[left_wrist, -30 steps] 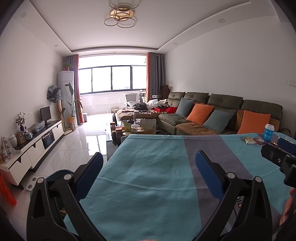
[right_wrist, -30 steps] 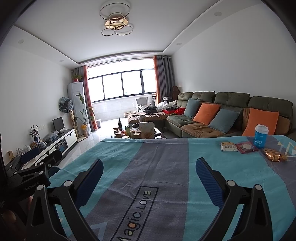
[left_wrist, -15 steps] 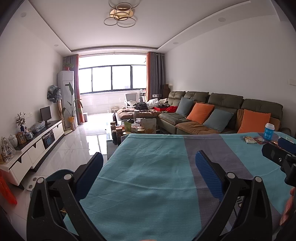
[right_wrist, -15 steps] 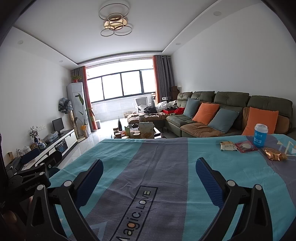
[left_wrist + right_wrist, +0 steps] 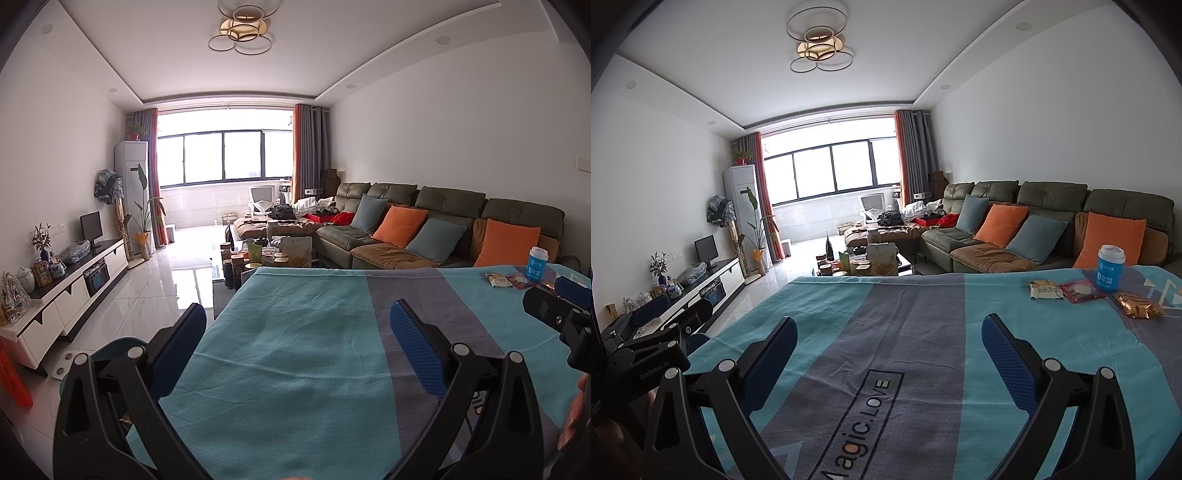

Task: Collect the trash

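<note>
A blue and white cup [image 5: 1109, 266] stands at the far right of the teal and grey tablecloth [image 5: 923, 332]. Beside it lie a pale snack packet [image 5: 1045, 290], a red packet [image 5: 1081, 290] and a crumpled gold wrapper [image 5: 1138, 309]. The cup [image 5: 536, 263] and packets [image 5: 498, 279] also show in the left wrist view. My right gripper [image 5: 886, 338] is open and empty, well short and left of the trash. My left gripper [image 5: 295, 325] is open and empty over the cloth's left part.
A blue bin [image 5: 110, 350] sits on the floor below the table's left edge. Beyond the table are a cluttered coffee table [image 5: 864, 262], a sofa with cushions [image 5: 1034, 229] and a TV cabinet [image 5: 66, 280] on the left wall.
Both grippers have tilted down slightly, so the scene sits a little higher in view. Jaws stay open.
</note>
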Available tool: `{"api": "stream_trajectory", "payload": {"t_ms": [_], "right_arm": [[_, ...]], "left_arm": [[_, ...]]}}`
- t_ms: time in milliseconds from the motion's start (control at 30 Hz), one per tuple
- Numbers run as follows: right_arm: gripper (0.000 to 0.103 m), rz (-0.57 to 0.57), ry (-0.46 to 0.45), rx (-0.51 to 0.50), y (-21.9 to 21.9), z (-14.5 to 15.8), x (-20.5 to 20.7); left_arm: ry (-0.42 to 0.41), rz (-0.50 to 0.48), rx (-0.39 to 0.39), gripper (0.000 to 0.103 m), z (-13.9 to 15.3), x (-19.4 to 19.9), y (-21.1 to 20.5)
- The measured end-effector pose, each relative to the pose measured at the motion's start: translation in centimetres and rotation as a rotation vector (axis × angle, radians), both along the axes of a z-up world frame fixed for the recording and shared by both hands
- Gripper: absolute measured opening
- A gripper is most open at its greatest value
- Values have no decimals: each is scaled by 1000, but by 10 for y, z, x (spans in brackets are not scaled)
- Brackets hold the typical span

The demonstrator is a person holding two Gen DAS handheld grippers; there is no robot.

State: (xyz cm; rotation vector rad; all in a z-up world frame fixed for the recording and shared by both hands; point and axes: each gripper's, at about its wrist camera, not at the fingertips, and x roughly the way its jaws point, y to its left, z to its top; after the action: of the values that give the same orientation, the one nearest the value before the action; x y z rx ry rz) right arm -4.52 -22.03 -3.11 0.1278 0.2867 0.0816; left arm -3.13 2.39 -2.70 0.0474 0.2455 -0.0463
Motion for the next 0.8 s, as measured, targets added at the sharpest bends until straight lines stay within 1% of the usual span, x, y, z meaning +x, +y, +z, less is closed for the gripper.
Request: {"api": "stream_trajectory", "payload": {"t_ms": [800], "right_arm": [[96,-4,0,1,1,1,-3]], "left_arm": [[2,0,3,98,0,1,-2]]}}
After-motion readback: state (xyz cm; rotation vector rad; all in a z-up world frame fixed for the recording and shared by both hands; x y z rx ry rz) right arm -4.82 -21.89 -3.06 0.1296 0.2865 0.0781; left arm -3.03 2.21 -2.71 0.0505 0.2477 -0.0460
